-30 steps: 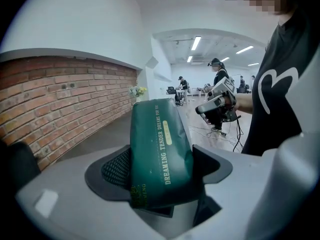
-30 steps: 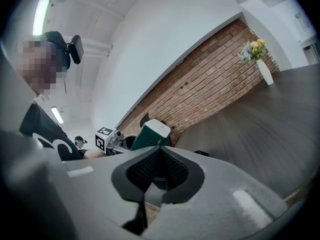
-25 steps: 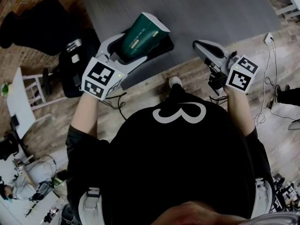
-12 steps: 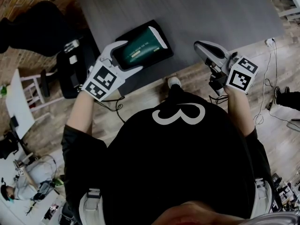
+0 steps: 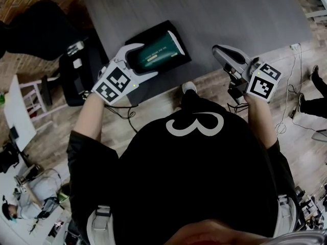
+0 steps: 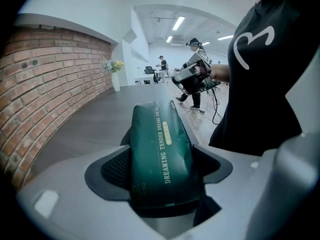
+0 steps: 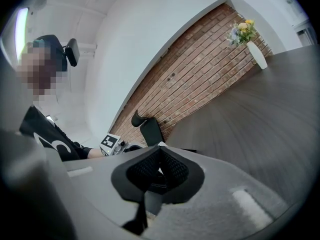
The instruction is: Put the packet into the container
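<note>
Head view: gripped a dark green packet [image 5: 157,46] between the jaws of the left gripper [image 5: 144,61], at the left of the scene. Held the packet's near end in the jaws, with the rest reaching far and right over a black container [image 5: 153,30] at the near edge of a grey table [image 5: 230,9]. Could not tell whether the packet touched the container's floor. Held the right gripper [image 5: 220,51] well apart to the right, over the table's near edge, carrying nothing.

Left gripper view: clamped both pads against the long sides of the packet [image 6: 162,154], white lettering facing up. Pointed the packet away along the table, with a brick wall [image 6: 45,89] on the left.

Right gripper view: pressed the right gripper's jaws together with nothing between them. Showed the table beyond, and a white vase [image 7: 258,55] of flowers at its far end.
</note>
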A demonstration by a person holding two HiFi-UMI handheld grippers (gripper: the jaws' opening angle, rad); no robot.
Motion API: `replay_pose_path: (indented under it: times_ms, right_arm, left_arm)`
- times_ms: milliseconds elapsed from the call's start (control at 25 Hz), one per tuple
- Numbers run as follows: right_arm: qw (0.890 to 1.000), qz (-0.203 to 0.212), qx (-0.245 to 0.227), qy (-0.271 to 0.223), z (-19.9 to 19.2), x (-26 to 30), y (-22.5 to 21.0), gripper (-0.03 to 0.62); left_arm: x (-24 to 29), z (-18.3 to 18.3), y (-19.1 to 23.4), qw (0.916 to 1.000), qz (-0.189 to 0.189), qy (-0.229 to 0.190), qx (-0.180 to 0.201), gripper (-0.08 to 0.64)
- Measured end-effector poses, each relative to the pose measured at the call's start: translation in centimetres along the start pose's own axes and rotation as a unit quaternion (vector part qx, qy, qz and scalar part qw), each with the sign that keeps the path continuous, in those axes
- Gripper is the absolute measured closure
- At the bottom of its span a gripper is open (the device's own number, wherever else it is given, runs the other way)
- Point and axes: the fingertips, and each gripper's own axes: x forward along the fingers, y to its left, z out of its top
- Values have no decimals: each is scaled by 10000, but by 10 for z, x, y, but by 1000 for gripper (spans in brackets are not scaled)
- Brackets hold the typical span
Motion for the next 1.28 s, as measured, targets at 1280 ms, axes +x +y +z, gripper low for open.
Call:
replay_pose_path:
  times_ms: [1280]
  right_arm:
    - [9968, 642, -413, -237, -6, -2, 73, 592]
  left_arm:
    - [-68, 53, -2, 9545, 711, -1893, -2194, 358]
